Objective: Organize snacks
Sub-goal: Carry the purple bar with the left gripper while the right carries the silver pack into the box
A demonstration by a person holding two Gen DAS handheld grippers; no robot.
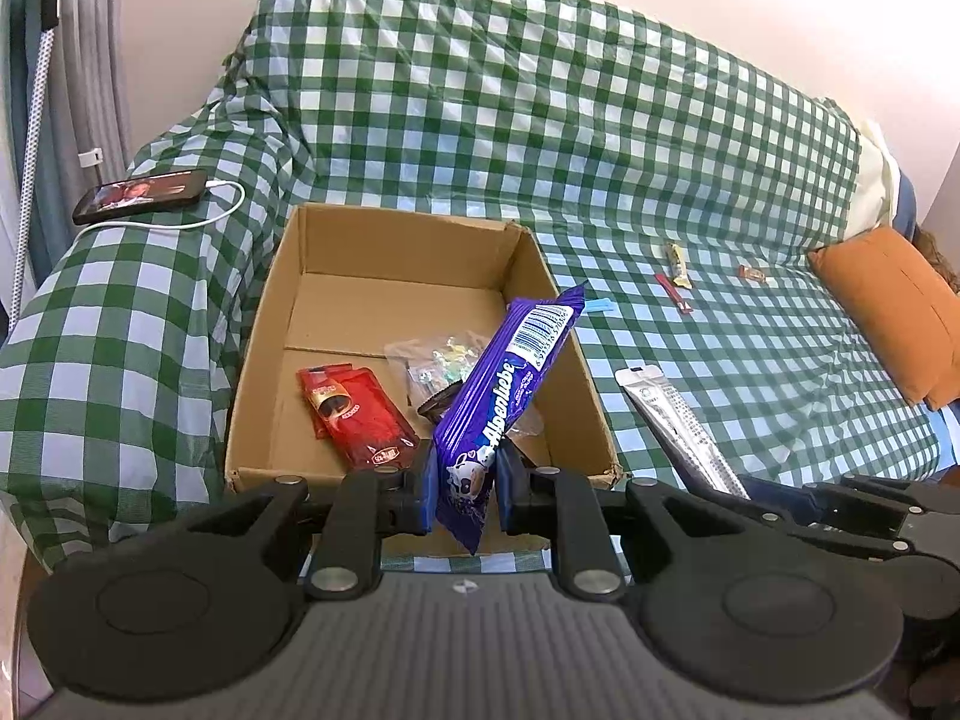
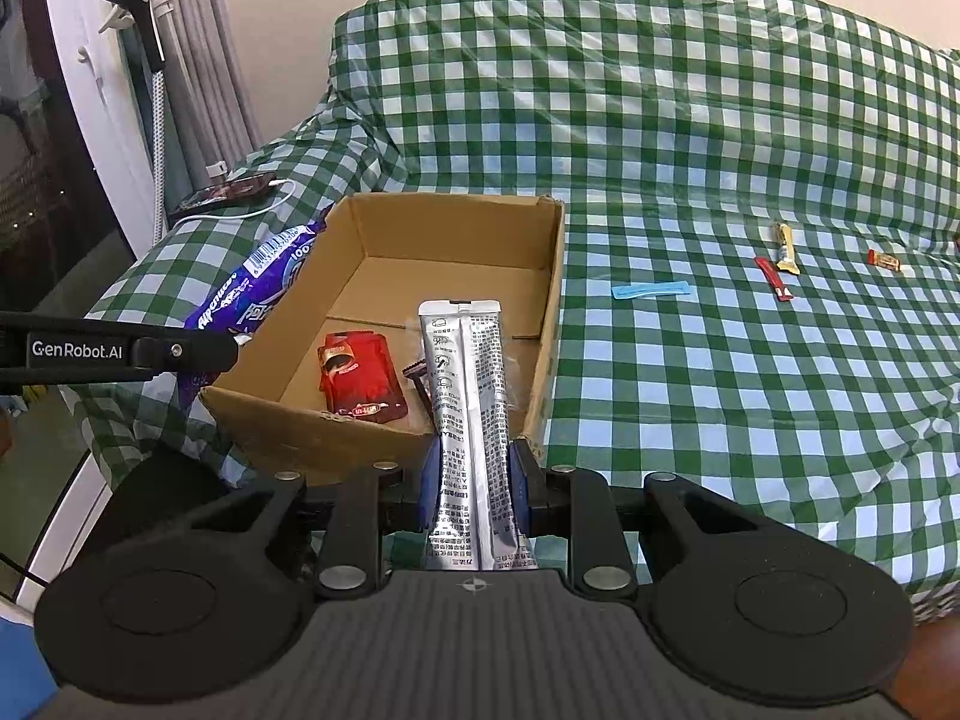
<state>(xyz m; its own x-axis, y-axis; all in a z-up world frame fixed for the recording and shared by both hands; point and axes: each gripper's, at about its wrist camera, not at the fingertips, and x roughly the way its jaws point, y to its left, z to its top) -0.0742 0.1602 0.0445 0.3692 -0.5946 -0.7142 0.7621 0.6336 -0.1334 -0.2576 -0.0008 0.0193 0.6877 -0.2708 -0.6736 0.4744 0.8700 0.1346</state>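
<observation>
Left gripper (image 1: pixel 462 483) pinching purple Alpenliebe pack (image 1: pixel 504 402) by its lower end, pack tilted up and away over near right part of cardboard box (image 1: pixel 414 228), barcode end highest. Right gripper (image 2: pixel 474 477) pinching silver sachet (image 2: pixel 471 396) at lower half, sachet upright w/ top edge over box's near right corner; blue pads (image 2: pixel 431 480) pressed on both sides of it. Box open-topped, sitting on green-and-white checked cloth (image 1: pixel 690 138) draped over a sofa. Inside box: red packets (image 1: pixel 360 414) flat near front left, clear bag of small sweets (image 1: pixel 444 357) mid-right, plus a dark item behind purple pack, prob. another wrapper but mostly hidden. Still loose on cloth, right of box: thin blue strip (image 2: pixel 651 290) just beside box's right wall, then red stick (image 2: pixel 774 279) and gold-and-white bar (image 2: pixel 786 249) close together, ends nearly touching, small red-and-brown candy (image 2: pixel 884 260) further right, well apart. Orange cushion (image 1: pixel 900 312) at far right edge in left wrist view. Phone (image 1: pixel 141 195) on sofa arm left of box, screen lit, white cable (image 1: pixel 204 219) plugged in and looping down arm. In right wrist view, left gripper's black arm marked GenRobot.AI crossing from left edge, purple pack showing beyond it by box's left wall.
</observation>
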